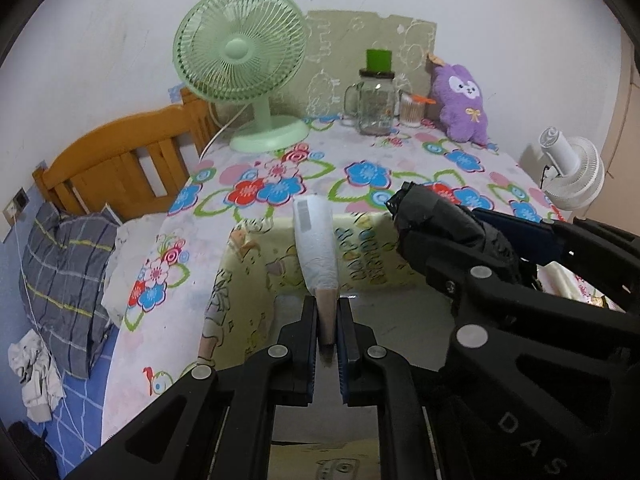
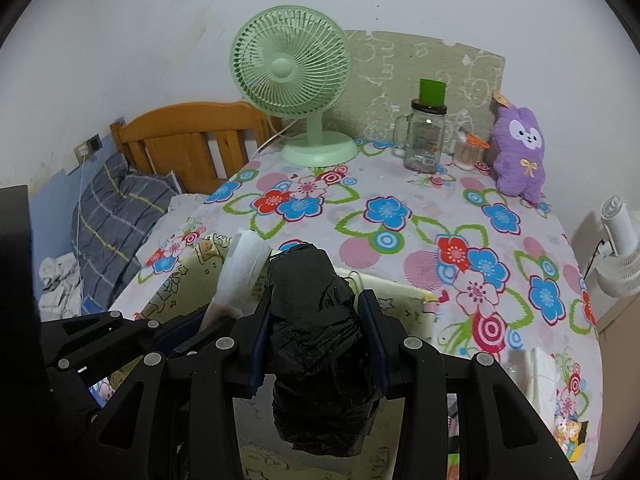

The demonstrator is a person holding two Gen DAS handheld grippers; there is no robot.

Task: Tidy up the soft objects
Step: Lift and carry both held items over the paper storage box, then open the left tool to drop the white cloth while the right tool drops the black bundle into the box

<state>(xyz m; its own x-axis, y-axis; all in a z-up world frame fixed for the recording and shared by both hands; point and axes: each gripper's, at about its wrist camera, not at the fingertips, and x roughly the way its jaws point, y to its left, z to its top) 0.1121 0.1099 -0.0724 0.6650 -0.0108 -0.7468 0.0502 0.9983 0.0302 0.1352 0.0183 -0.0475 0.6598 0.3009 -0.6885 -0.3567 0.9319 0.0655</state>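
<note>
Black plastic roll (image 2: 320, 332) pinched in the right gripper (image 2: 316, 340), white pack (image 1: 316, 244) in the left gripper (image 1: 328, 340) — both over the yellow box (image 1: 360, 252), probably ready to drop in.

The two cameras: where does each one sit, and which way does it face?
Left wrist: sits on the left claw, facing the table's far end; shows its fingers pinching a white pack.
Right wrist: sits on the right claw, facing likewise; its fingers clamp a black bundle.
Shared: green fan, jar, purple plush, yellow box.
</note>
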